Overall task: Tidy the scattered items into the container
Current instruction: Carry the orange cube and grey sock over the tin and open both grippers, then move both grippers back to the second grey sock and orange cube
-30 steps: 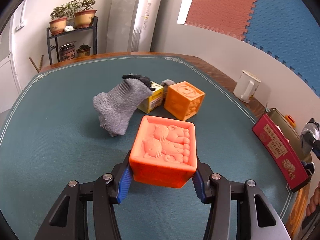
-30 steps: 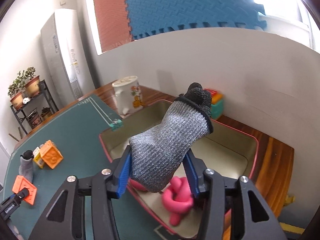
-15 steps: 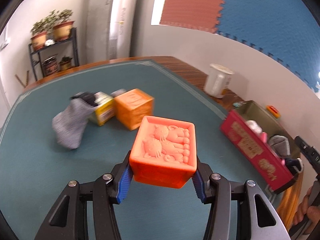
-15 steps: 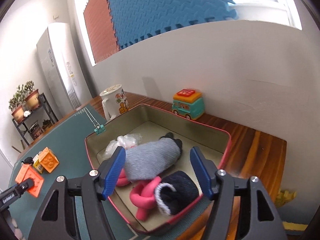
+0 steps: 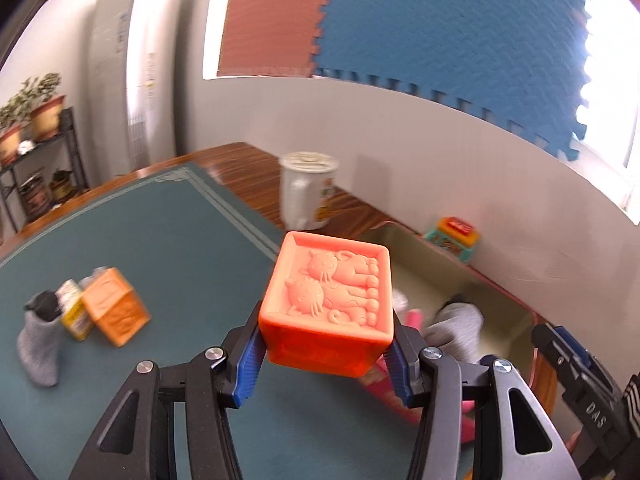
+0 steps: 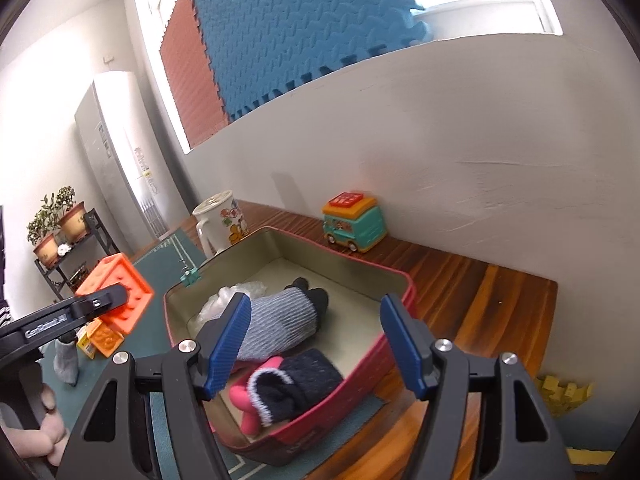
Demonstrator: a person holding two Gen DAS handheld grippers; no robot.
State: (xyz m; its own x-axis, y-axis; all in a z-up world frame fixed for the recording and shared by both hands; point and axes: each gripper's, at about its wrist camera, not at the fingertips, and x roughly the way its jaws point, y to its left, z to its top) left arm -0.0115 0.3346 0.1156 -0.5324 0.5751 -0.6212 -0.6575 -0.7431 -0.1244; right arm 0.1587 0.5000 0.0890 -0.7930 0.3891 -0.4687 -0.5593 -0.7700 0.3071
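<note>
Orange and embossed with two cats, the soft block (image 5: 326, 312) sits clamped in your left hand-held gripper (image 5: 324, 354), lifted above the green desk (image 5: 168, 248) and near the red container (image 6: 394, 292). Your right hand-held gripper (image 6: 316, 346) hangs wide and empty over the container, where a grey glove (image 6: 280, 326) already lies. You appear to be mid-carry; the next move calls for bringing the block over the rim and releasing. Another orange block (image 5: 114, 306) waits far left.
</note>
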